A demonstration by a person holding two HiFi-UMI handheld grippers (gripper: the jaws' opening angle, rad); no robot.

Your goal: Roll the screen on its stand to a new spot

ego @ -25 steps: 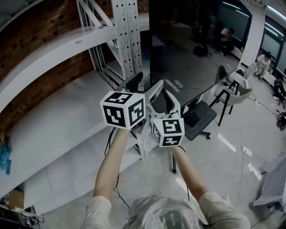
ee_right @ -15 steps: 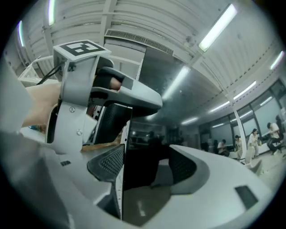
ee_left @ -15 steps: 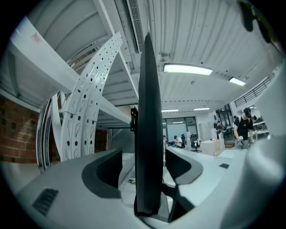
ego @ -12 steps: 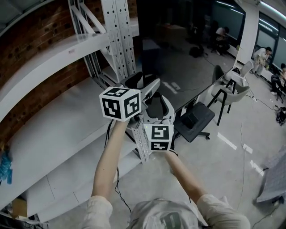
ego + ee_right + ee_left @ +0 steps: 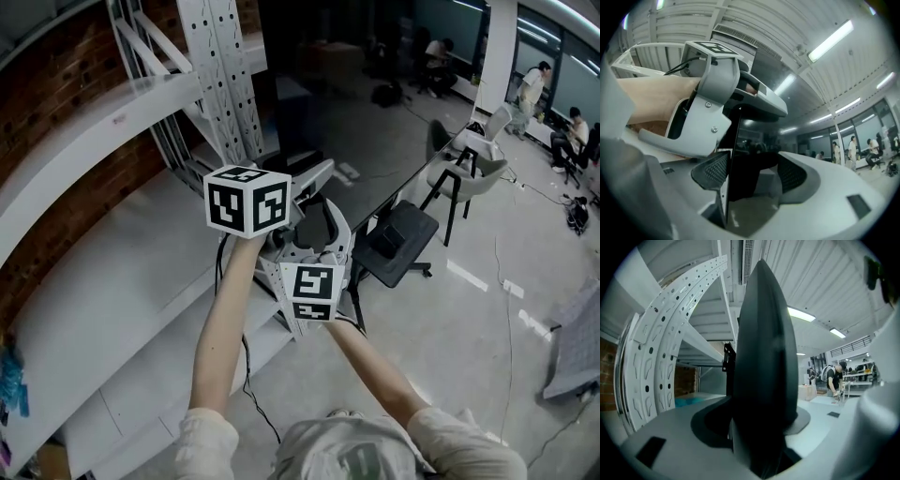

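The big glossy black screen (image 5: 375, 122) hangs on a white perforated metal stand (image 5: 216, 75). Both grippers sit at its near upright edge. My left gripper (image 5: 305, 183) is the upper one. In the left gripper view the dark screen (image 5: 761, 371) fills the gap between its jaws, which are closing round it. My right gripper (image 5: 323, 214) straddles the same edge lower down. In the right gripper view the thin screen edge (image 5: 729, 187) stands beside one pad (image 5: 712, 171), with room to the other. The left gripper's body (image 5: 717, 103) shows above it.
A black office chair (image 5: 398, 242) stands just past the screen's foot, with a grey chair (image 5: 469, 155) behind it. White sloping panels (image 5: 112, 272) and a brick wall lie to the left. A cable (image 5: 248, 375) trails on the floor. People stand far right.
In the head view both grippers have drifted left, and the right one has sunk lower along the screen's edge. The stand and screen have slid left in the frame.
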